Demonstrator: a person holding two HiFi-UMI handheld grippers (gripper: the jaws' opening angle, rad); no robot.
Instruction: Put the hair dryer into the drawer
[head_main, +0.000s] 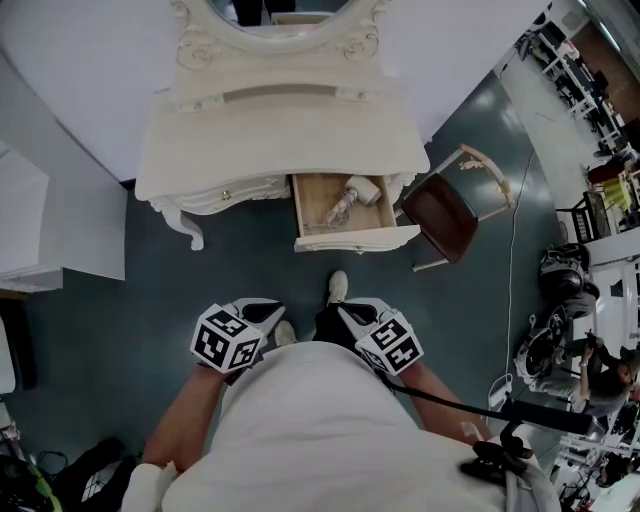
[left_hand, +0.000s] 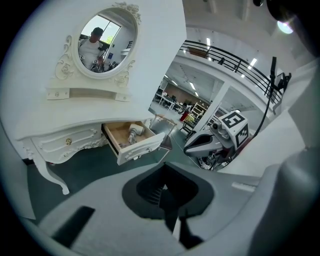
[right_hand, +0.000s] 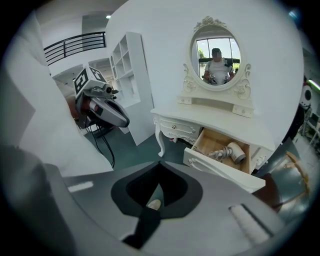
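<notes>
Hair dryer (head_main: 359, 190) lies inside the drawer (head_main: 356, 240), its pale head toward the right wall and its cord bunched on the wooden bottom to the left of it. No part of it shows over the rim, so I judge the placing itself to be done. The drawer stands pulled well out from the right half of the white dressing surface (head_main: 280, 130), under the oval mirror (head_main: 281, 14). A brown chair (head_main: 441, 216) stands just beside the drawer's right corner.

Both grippers hang low near the person's body, well apart from the furniture. The left gripper (head_main: 266, 312) has its jaws together with nothing in them. The right gripper (head_main: 347, 316) is likewise closed and empty; only a shoe toe on the dark floor (head_main: 240, 260) shows beyond its tips.

If the drawer is to be shut, which the task does not ask, a closed gripper would serve well as a pusher. Pressing near the middle of the front panel, straight in, should keep the drawer from skewing on its runners. The cord looks loose, so it is worth checking that no loop rides up at the back before the panel meets the frame. The chair's closeness calls for some care on the right side.
</notes>
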